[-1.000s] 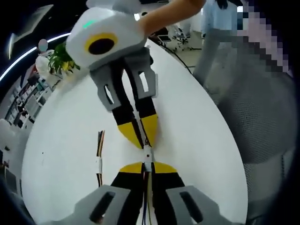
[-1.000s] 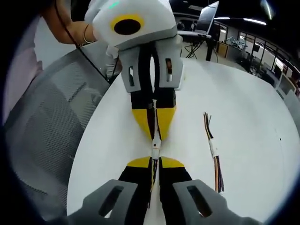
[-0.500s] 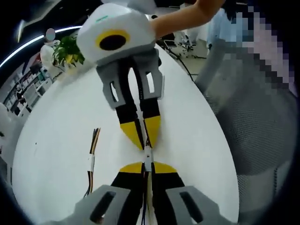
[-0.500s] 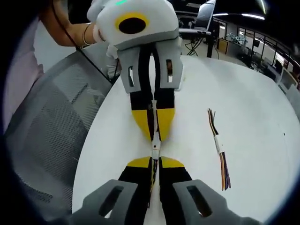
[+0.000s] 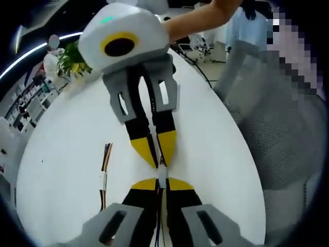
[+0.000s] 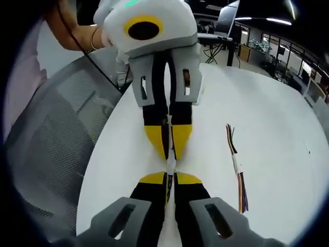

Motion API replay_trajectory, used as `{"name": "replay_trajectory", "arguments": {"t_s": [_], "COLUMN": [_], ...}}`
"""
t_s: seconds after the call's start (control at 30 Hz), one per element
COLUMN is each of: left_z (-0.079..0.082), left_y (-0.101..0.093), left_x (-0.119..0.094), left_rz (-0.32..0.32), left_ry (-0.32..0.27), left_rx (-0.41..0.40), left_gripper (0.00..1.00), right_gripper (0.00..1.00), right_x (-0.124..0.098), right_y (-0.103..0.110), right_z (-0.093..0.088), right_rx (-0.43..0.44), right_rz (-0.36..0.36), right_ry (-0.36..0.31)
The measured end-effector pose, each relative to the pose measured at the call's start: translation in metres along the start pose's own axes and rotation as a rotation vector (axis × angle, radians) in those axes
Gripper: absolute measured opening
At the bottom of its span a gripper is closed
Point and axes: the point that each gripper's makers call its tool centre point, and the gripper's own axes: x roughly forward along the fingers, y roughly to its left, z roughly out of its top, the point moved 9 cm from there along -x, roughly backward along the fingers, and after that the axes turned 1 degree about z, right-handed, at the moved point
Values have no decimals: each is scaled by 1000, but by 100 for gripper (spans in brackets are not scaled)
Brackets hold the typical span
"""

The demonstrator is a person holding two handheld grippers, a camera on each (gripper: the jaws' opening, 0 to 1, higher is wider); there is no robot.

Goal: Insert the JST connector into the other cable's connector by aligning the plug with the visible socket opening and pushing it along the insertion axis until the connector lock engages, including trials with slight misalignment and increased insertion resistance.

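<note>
White table (image 5: 61, 154), spare cable (image 6: 235, 167), possibly office

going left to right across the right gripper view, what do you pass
mesh chair → the two grippers meeting tip to tip over the white table, right gripper below and left gripper above, white connectors between them → spare cable lying on the table

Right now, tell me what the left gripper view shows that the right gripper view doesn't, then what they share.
Left gripper view alone: a green plant past the table's far edge.

Right gripper view alone: an open laptop on a stand and a bracelet on the person's wrist.

Both: the white table, a mesh chair, a spare multicoloured cable lying on the table, and the two tools tip to tip, left tool and right tool, each shut on a white connector.
</note>
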Motion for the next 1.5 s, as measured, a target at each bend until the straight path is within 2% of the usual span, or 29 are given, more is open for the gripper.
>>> {"name": "replay_trajectory", "arguments": {"t_s": [0.37,0.6,0.83,1.5], "left_z": [-1,0,-4,-18], "left_y": [0,10,22,27], "left_x": [4,0,5,17], "left_rz": [3,21,38,29], "left_ry": [-7,-18,-21,-24], "left_rx": [-1,-8,-34,-118], "left_gripper": [0,0,0,0], "right_gripper": [1,1,1,2], "right_x": [1,-4,-2,12], "right_y": [-1,-8,-23,-34], "right_z": [-2,2,0,-7], "right_rx": [-8,-31,-46,-37], "right_rz": [0,-23,-35,-23], "right_ry": [8,3,22,52]}}
